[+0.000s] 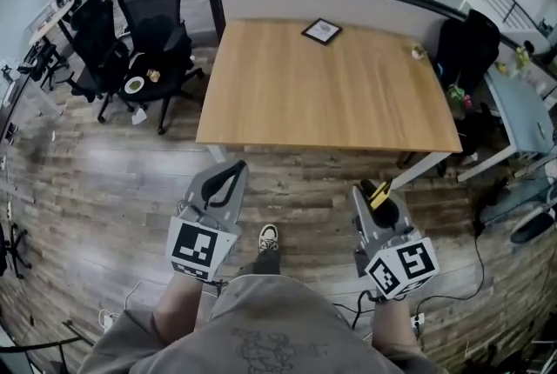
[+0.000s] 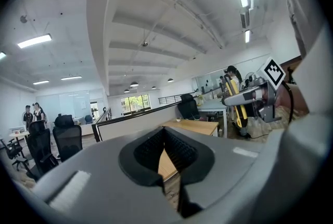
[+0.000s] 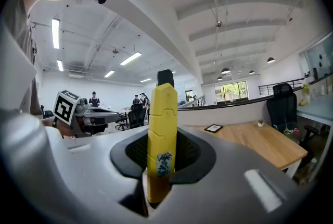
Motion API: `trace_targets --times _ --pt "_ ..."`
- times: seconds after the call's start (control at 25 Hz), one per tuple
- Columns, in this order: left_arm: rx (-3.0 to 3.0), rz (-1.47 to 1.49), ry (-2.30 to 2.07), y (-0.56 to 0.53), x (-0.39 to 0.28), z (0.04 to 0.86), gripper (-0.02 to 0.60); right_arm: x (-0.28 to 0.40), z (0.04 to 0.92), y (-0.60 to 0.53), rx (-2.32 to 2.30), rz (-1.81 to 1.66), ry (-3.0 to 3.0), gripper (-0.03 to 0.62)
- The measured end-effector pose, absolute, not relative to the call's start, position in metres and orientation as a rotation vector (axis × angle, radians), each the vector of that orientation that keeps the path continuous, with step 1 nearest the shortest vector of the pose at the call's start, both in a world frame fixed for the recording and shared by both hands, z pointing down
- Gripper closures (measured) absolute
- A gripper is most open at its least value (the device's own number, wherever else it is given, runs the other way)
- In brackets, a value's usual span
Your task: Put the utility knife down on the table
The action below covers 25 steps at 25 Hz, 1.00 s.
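While holding the knife (image 3: 161, 129) tight and upright in the fingers (image 3: 190, 151) of the right gripper (image 1: 374, 190), go ahead over bare floor (image 1: 296, 181) to the near edge of the desk (image 1: 331, 103). Tip the long side flat before letting go. Plenty of open wood, one small frame (image 1: 322, 30) far back. Left gripper (image 1: 228, 176) pinched shut, empty.
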<state>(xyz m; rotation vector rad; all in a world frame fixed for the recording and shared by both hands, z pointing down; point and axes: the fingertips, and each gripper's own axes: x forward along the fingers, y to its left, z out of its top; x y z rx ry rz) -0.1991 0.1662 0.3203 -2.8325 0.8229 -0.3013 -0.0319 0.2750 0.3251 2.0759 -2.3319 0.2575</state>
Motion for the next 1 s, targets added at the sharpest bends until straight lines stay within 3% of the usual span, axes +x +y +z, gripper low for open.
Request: trace_targets --times 0.56,1.0 --pt "-2.862 -0.298 0.798 -0.014 -0.164 0.314 0.581 -0.005 0.3 0.093 2.058 0.237 -2.335 0.516" --pt "-2.892 -0.303 0.787 -0.093 -0.124 0.324 0.581 0.027 0.31 0.016 2.044 0.278 -2.332 0.516"
